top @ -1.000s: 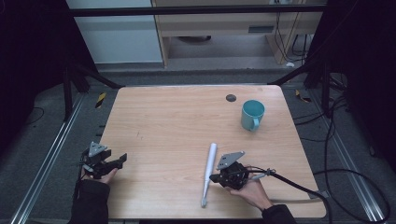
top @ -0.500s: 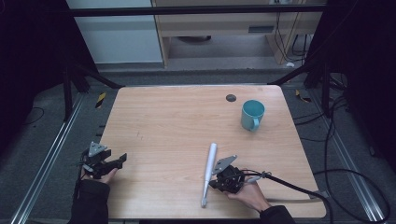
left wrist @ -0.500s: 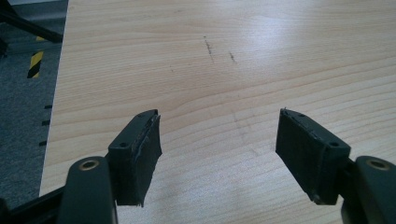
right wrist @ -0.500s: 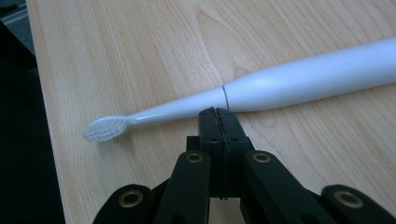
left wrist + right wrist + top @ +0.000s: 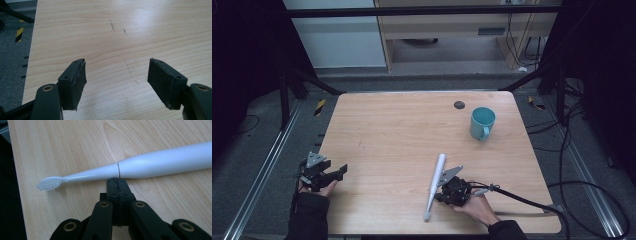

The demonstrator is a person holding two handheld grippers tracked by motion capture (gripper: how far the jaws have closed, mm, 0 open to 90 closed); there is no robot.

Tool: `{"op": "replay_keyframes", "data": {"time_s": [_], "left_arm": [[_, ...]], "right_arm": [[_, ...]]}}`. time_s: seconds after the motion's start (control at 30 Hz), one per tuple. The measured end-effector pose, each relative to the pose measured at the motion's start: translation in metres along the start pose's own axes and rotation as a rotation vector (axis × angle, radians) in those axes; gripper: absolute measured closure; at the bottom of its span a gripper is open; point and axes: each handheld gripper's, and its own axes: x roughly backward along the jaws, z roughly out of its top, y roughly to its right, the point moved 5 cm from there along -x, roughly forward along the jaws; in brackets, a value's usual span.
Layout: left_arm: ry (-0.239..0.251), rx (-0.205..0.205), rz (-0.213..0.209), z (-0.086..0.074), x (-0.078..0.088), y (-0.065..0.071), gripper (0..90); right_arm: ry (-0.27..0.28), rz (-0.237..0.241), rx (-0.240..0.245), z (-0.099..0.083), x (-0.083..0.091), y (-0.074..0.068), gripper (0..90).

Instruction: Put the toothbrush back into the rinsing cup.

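Nearby, teal mug [image 5: 482, 123] well apart from toothbrush [image 5: 434, 185], table [image 5: 402, 135] between bare

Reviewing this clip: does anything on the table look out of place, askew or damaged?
Nothing looks damaged or spilled. The white electric toothbrush lies flat on the table, at a slant, away from the upright teal mug. The right gripper has its jaws shut, tips against the brush's neck, not around it.
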Motion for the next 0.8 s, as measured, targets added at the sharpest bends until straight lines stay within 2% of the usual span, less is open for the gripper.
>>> {"op": "replay_keyframes", "data": {"time_s": [0.4,0.8], "left_arm": [[0.003,0.002,0.0,0.0,0.0,0.0,30.6],[0.002,0.003,0.0,0.0,-0.001,0.0,30.7]], "right_arm": [[0.05,-0.007,-0.031,0.005,-0.003,0.006,90.0],[0.075,-0.013,-0.059,0.009,-0.006,0.012,90.0]]}}
